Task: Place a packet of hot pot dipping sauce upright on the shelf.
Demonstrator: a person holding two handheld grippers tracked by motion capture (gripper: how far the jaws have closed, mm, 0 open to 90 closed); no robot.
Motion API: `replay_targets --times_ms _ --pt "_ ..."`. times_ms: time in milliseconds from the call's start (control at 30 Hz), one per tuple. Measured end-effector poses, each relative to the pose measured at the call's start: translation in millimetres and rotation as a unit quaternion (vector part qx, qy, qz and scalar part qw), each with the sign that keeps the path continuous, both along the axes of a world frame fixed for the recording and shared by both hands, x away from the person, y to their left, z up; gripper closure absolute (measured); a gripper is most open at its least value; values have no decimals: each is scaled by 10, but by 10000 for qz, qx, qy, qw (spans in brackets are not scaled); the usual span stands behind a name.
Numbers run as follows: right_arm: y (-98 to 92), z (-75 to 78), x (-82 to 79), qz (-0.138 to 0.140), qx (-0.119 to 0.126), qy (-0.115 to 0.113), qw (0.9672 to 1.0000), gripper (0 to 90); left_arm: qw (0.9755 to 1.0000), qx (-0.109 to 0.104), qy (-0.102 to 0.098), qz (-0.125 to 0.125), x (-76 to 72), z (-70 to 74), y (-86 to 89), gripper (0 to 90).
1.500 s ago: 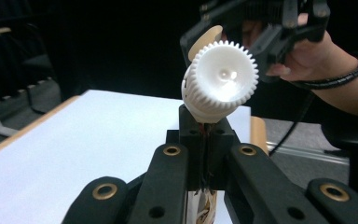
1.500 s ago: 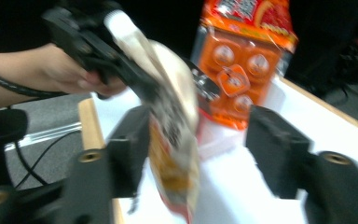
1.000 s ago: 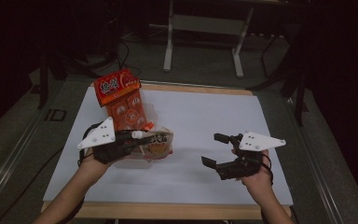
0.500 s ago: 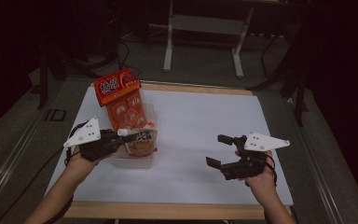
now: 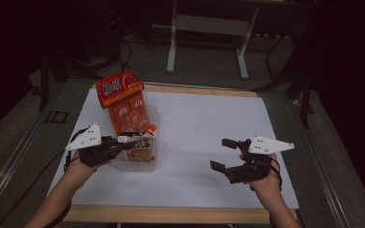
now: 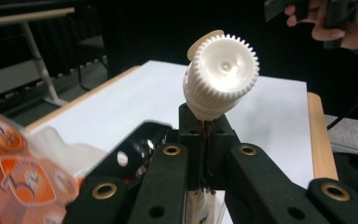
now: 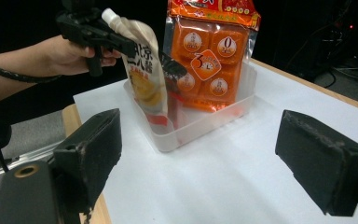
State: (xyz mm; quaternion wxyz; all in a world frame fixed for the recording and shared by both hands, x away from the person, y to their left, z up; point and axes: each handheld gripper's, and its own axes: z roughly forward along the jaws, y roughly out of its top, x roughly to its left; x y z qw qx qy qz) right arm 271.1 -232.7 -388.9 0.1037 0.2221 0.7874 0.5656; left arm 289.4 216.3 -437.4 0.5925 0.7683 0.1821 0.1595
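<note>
My left gripper [image 5: 120,144] is shut on the neck of a spouted pouch [image 5: 141,146], just under its white ribbed cap [image 6: 221,74]. The pouch [image 7: 144,74] hangs upright with its lower end inside the near end of a clear plastic bin [image 7: 205,123]. A tall orange snack pack [image 7: 209,51] leans in the far end of the same bin [image 5: 134,165], its top sticking out above the rim. My right gripper [image 5: 224,155] hovers low over the white sheet to the right, open, with nothing between its pads [image 7: 91,149].
A white sheet [image 5: 204,123] covers the wooden table [image 5: 180,214], and the bin stands at its left side. Beyond the far edge stand a metal stand's legs [image 5: 173,52] on a dark floor. Cables trail from both grippers.
My left hand has carried the pouch leftward and down, from above the middle of the sheet to the near end of the bin. The right hand has hardly moved.
</note>
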Motion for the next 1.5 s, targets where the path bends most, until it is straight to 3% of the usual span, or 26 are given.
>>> replay_targets --times_ms 167,567,733,800,933,1167,1367,1500 --pt "8 -20 7 14 -9 50 10000 144 9999 -108 123 17 7 -113 8 884" --pt "7 -72 21 -14 6 115 9999 150 9995 -103 299 -28 24 -360 -38 884" --pt "4 -77 25 -14 1 143 9999 150 9992 36 388 -4 33 -437 -52 883" --pt "5 -84 23 -13 -7 150 9999 150 9991 -22 413 14 39 -449 -42 882" --pt "10 -91 22 -6 -25 160 9999 150 9991 17 417 98 51 -451 -11 874" --pt "17 -79 17 3 -14 154 9999 150 9990 56 394 200 38 -385 -8 783" --pt "10 -78 19 3 -10 147 9999 150 9993 -83 281 211 27 -261 1 649" --pt "11 -76 17 -1 -15 146 9999 150 9992 -145 231 297 20 -139 -17 504"
